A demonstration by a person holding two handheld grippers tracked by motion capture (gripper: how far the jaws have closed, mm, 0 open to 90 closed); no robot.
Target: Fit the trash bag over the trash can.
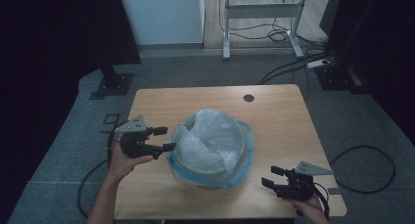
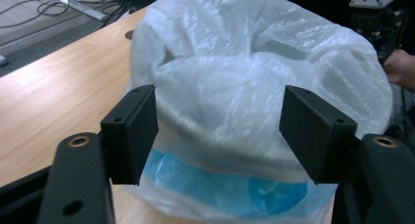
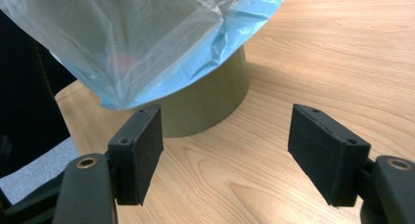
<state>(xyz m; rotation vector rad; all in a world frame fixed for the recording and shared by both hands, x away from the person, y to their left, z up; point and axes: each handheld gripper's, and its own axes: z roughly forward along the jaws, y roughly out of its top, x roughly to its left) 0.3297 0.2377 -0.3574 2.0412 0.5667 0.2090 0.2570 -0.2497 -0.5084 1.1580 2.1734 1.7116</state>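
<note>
High view shows my left gripper [image 1: 165, 139] open and empty, jaws just beside the translucent white-and-blue plastic bag [image 1: 213, 141] lining the round olive-green bin [image 3: 205, 101] at mid-table on the light wooden table [image 1: 274, 116]. My right gripper [image 1: 272, 176], open and empty too, sits near the bin's front right.
</note>
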